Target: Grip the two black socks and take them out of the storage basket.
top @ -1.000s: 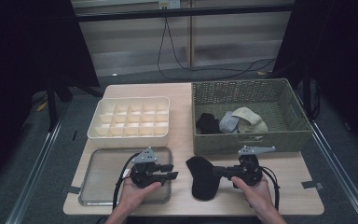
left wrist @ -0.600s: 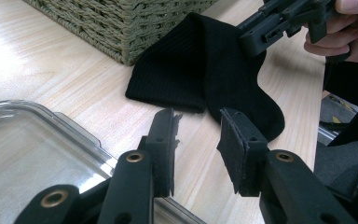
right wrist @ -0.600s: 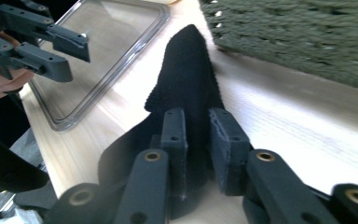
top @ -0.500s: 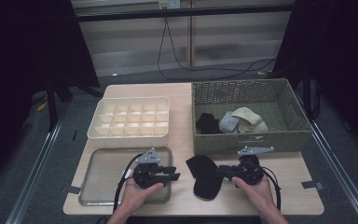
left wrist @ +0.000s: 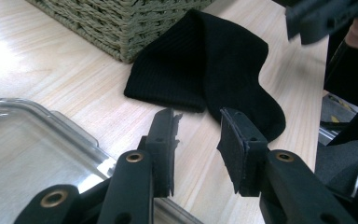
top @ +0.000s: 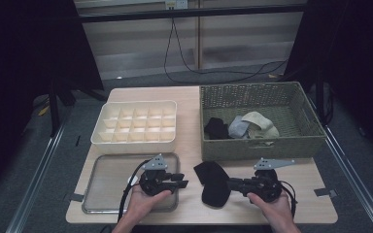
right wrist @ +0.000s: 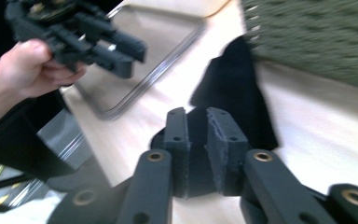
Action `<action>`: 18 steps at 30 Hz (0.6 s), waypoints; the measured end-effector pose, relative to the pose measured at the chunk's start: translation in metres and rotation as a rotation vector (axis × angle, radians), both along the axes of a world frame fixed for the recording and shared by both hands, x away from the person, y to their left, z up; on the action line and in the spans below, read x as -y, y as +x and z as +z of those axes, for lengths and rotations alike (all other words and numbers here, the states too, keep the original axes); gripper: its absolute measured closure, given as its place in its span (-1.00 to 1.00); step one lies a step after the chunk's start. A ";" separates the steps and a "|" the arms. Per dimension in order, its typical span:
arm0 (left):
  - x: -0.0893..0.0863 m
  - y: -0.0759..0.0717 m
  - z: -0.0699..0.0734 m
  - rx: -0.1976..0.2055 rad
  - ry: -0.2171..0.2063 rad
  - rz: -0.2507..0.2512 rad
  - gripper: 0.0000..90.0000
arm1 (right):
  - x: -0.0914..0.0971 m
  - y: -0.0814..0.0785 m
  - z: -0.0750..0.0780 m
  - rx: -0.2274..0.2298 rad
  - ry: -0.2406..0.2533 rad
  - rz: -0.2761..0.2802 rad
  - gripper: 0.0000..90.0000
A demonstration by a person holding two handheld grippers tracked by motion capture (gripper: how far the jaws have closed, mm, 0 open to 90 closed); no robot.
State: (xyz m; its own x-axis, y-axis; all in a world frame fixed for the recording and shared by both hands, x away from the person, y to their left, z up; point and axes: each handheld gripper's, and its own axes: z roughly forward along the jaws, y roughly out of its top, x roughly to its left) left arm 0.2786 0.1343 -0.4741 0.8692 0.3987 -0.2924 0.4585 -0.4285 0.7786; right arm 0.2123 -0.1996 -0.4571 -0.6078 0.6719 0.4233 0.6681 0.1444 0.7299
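High view: a black sock [top: 212,182] lies folded on the wooden counter [top: 190,111], just in front of the woven basket [top: 303,109] and to the right of the clear tray [top: 99,187]. The right gripper [top: 230,184] points left at the sock's lower right edge, held in the person's right hand [top: 269,206]. The left gripper [top: 182,180] sits over the tray's right end, pointing right toward the sock but apart from it, held in the left hand [top: 145,201]. Behind the tray stands a cream divided organiser [top: 136,124]. In the basket lie a dark sock [top: 217,127] and some grey and beige ones [top: 252,125].

In the left gripper view, the left gripper [left wrist: 196,140] has its jaws standing partly apart with nothing between them; bare counter [left wrist: 51,70] shows through the gap, and the black sock [left wrist: 205,70] lies beyond the tips, its cuff near the basket's corner [left wrist: 121,23].

In the right gripper view, which is blurred, the right gripper [right wrist: 196,135] has a narrow gap, and its jaws have just been closing. Black sock [right wrist: 233,88] fabric shows between and behind them, but I cannot tell whether the pads press on it. The other gripper [right wrist: 107,46] hovers above the tray [right wrist: 140,93] at the upper left.
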 end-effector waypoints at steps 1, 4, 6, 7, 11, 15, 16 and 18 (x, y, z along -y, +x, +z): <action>0.001 0.000 0.000 -0.005 -0.005 -0.003 0.46 | -0.003 0.000 -0.001 -0.007 -0.003 0.009 0.76; 0.005 0.001 0.000 0.002 -0.002 -0.008 0.49 | -0.018 0.002 -0.011 -0.038 -0.055 0.068 0.75; 0.008 0.003 0.001 0.003 -0.006 -0.007 0.50 | -0.027 0.003 -0.019 -0.054 -0.083 0.105 0.71; 0.009 0.004 0.000 0.005 -0.006 -0.008 0.50 | -0.031 0.004 -0.023 -0.062 -0.095 0.123 0.68; 0.019 0.010 -0.004 -0.005 0.008 -0.011 0.50 | -0.040 0.004 -0.031 -0.077 -0.108 0.157 0.60; 0.028 0.017 -0.008 -0.023 0.015 -0.013 0.50 | -0.049 0.001 -0.039 -0.085 -0.148 0.197 0.56; 0.030 0.018 -0.009 -0.024 0.017 -0.014 0.51 | -0.051 0.001 -0.039 -0.084 -0.149 0.201 0.56; 0.035 0.022 -0.010 -0.032 0.014 -0.017 0.52 | -0.053 0.000 -0.040 -0.075 -0.164 0.213 0.55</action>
